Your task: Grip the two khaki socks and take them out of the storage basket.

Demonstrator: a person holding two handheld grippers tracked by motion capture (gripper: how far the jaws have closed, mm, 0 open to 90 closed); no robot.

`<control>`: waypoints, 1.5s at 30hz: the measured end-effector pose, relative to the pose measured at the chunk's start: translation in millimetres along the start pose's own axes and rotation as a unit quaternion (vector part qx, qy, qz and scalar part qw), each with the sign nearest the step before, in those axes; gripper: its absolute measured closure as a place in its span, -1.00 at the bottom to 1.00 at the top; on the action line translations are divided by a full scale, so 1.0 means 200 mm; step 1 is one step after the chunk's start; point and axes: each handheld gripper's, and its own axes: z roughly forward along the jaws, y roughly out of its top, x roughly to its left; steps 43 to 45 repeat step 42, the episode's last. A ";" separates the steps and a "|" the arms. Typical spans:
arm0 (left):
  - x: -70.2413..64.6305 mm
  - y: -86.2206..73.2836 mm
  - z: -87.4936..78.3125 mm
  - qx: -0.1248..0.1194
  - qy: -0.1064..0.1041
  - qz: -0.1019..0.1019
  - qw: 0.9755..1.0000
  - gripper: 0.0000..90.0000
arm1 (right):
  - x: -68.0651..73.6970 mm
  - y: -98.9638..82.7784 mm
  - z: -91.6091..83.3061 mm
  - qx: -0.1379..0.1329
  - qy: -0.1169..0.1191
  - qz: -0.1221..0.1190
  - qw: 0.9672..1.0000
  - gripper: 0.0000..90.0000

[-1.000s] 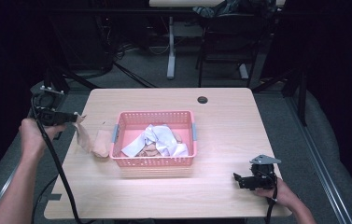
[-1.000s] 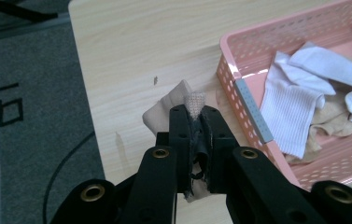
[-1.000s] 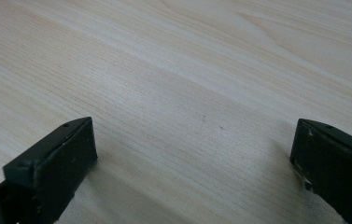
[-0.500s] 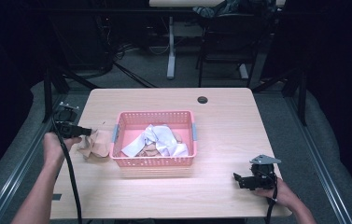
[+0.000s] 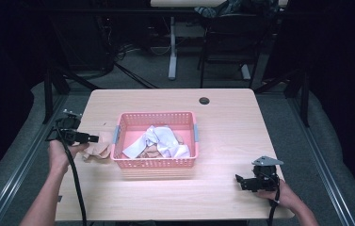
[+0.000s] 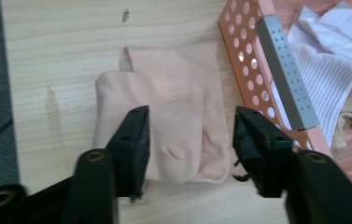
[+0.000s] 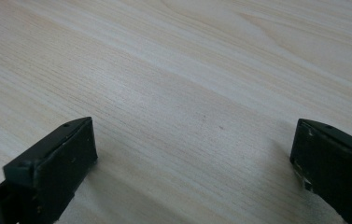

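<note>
High view: the left gripper (image 5: 89,138) is held low at the left edge of the table (image 5: 227,117), pointing toward the pink basket (image 5: 155,164). The peach sock (image 5: 98,149) lies flat on the table just beside the basket's left wall, directly under the gripper tip. The basket holds white socks (image 5: 158,140) and some beige cloth. The right gripper (image 5: 239,180) rests near the table's front right corner, well apart from the basket. A dark round grommet (image 5: 204,100) sits at the far side of the table.

Left gripper view: the jaws have just been opening and stand partly apart above the peach sock (image 6: 173,116). The sock lies folded on the wood between them; neither pad presses on it. The basket wall (image 6: 253,60), with its grey handle (image 6: 285,70), stands just beside the sock, and the white socks (image 6: 332,60) lie inside.

Right gripper view: the jaws stand wide apart over the bare table (image 7: 187,84), with nothing between them.
</note>
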 end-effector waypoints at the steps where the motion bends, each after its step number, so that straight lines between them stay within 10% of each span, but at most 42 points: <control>1: -0.01 0.00 -0.02 -0.003 0.007 0.003 1.000 -0.10 | 0.00 0.00 0.00 0.000 0.000 0.000 1.000 -1.00; 17: -0.06 -0.24 -0.24 -0.038 0.051 0.060 0.996 -0.64 | 0.00 0.00 0.00 0.000 0.000 0.000 1.000 -1.00; 33: -0.11 -0.59 -0.09 -0.010 0.064 0.052 0.997 -0.77 | 0.00 0.00 0.00 0.000 0.000 0.000 1.000 -1.00; 45: -0.12 -0.64 -0.04 0.004 0.079 0.059 0.995 -0.91 | 0.00 0.00 0.00 0.000 0.000 0.000 1.000 -1.00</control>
